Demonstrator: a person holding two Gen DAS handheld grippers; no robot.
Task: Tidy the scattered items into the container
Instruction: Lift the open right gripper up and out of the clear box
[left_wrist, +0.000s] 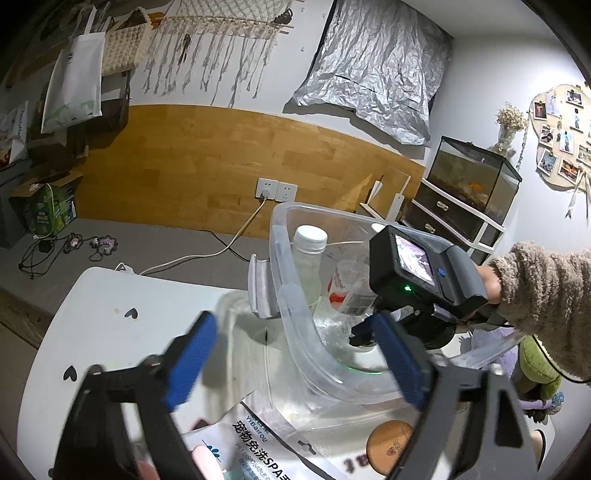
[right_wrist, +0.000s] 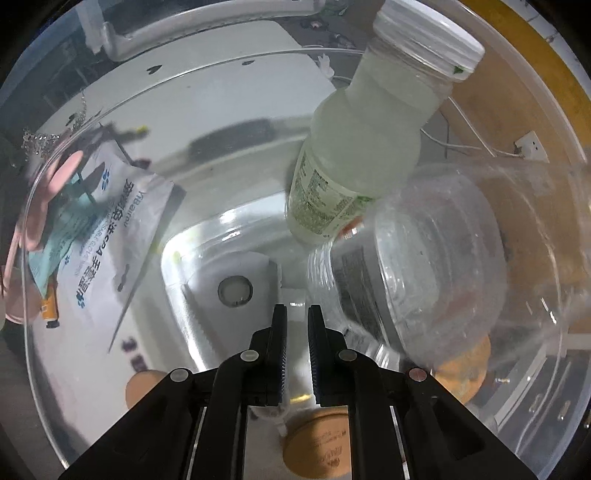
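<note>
A glass fish tank (left_wrist: 472, 177) stands on a dark drawer cabinet (left_wrist: 443, 218) (beside a wall photo board (left_wrist: 561, 136)).

1. Both views are showing strong fisheye bending, with dark vignetted corners.
2. Cool, dim room light is falling from above; no hard shadows are forming.
3. Glare is streaking the clear container (right_wrist: 92, 122) wall ahead of the right gripper (right_wrist: 297, 347).
4. The left gripper (left_wrist: 295, 363) fingers are blurring near the lens.
</note>
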